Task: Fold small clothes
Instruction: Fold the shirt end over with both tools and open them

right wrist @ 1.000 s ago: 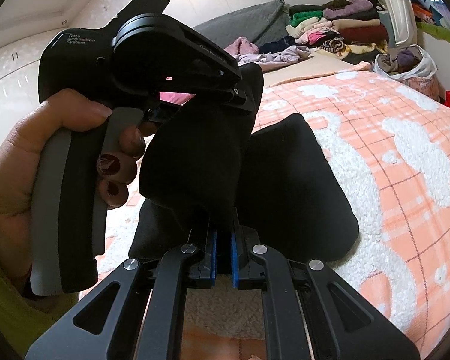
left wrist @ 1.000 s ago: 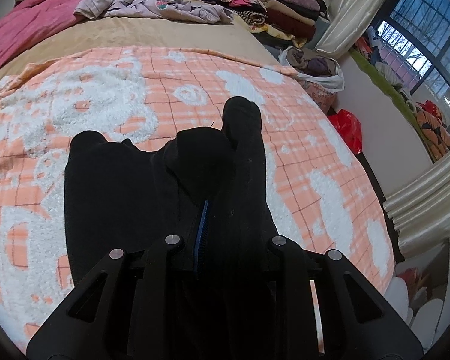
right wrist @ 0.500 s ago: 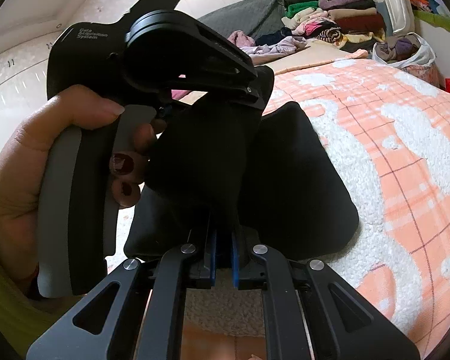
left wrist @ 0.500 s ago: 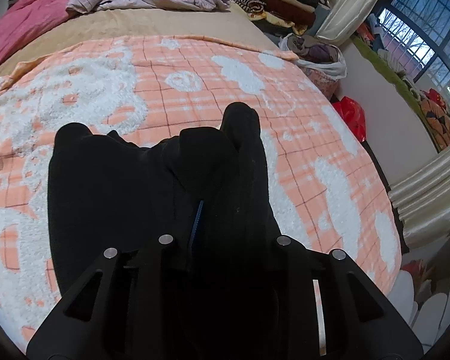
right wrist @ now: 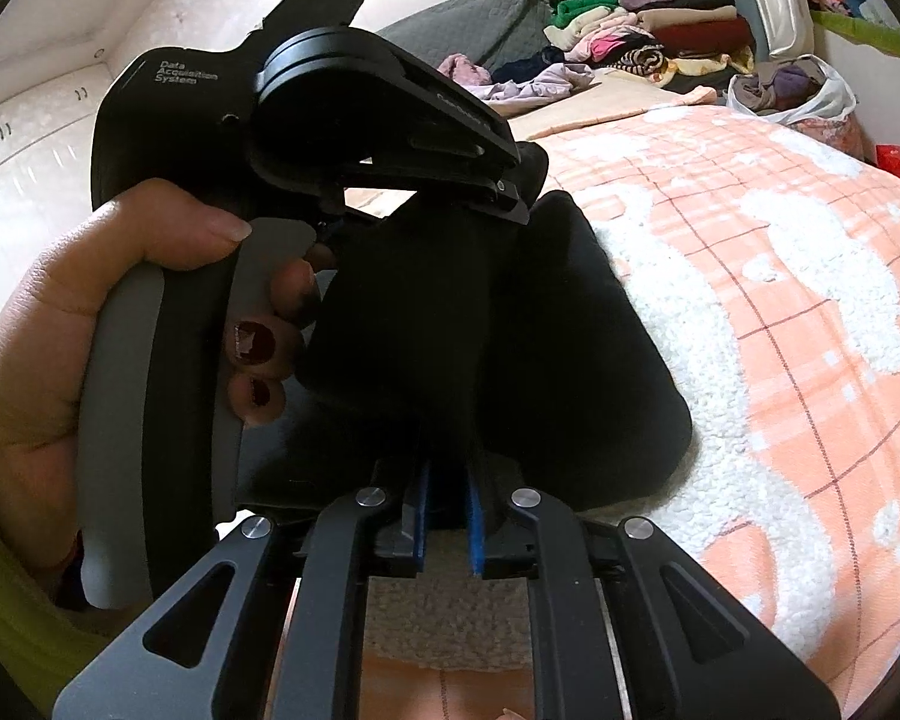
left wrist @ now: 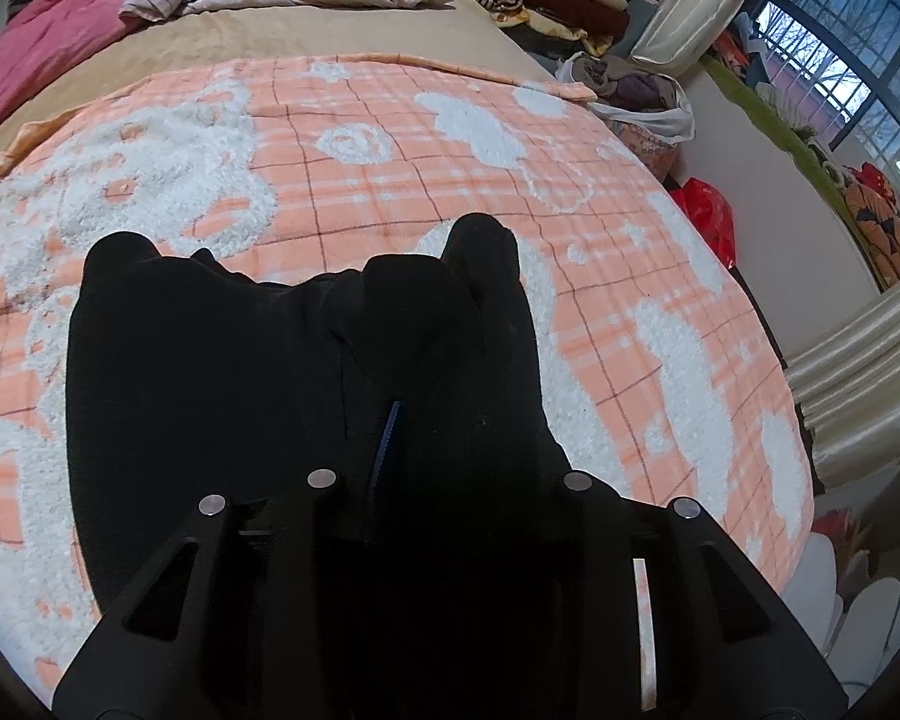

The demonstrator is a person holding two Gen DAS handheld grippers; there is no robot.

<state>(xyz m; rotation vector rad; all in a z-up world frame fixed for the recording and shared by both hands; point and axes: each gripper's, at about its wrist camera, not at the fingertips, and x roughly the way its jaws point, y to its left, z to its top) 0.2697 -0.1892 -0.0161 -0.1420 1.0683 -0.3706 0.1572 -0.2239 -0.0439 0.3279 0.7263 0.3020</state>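
Garment: a black garment (left wrist: 210, 360) is spread on the orange-and-white checked blanket (left wrist: 390, 138) that covers the bed; in the left wrist view it fills the lower centre, with rounded lobes at 11 and 1 o'clock.
Left gripper: the left gripper (right wrist: 498, 192) is seen in the right wrist view at 10 to 12 o'clock, held by a hand (right wrist: 78, 324) on its grey handle. Its fingers are opening; black cloth lies between them, and only a thin blue pad edge (left wrist: 387, 438) is seen, so whether the cloth is pressed cannot be told.
Right gripper: the right gripper (right wrist: 447, 516) is set at 6 o'clock of its own view. Its fingers (right wrist: 475, 516) are closed on a fold of the black garment, the blue pads standing close together with cloth drawn up between them.
Fold: a raised flap of the garment is hung between the two grippers, above the part that lies flat.
Surroundings: a pink quilt (left wrist: 48, 30) is seen at 10 o'clock in the left wrist view, stacked folded clothes (right wrist: 678, 30) at 1 o'clock in the right wrist view, and a white bag of clothes (left wrist: 636, 90) beside the bed.
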